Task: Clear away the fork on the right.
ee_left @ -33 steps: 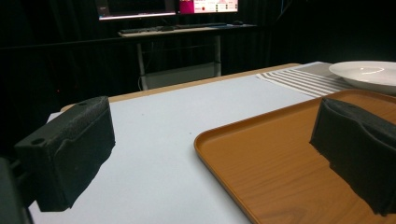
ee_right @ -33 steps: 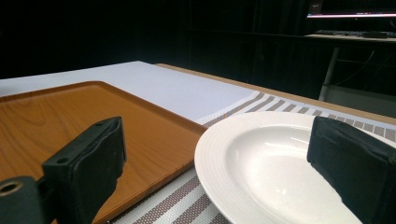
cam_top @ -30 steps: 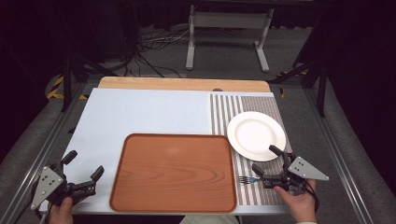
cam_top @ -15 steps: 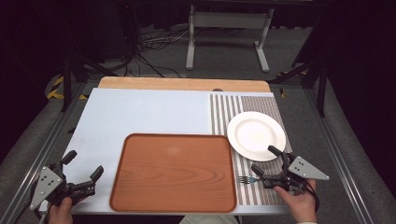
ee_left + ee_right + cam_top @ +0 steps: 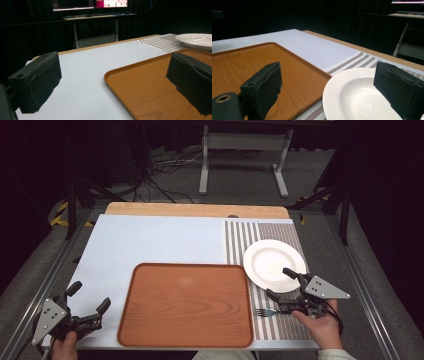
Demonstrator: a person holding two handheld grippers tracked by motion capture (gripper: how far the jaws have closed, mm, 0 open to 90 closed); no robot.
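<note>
I hold my right gripper (image 5: 282, 286) wide-jawed at the worktop's near right corner, between plate (image 5: 272, 264) and fork (image 5: 265, 312). My left gripper (image 5: 90, 301), jaws wide and empty, waits beside the tray (image 5: 187, 305).

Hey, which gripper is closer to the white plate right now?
The right. The right gripper sits at the plate's near edge, one jaw over its rim. The left gripper is across the tray, at the table's near left corner.

The fork's (image 5: 264, 312) handle lay hidden under the right gripper (image 5: 281, 284); the tray's (image 5: 150, 82) far side was cropped.
</note>
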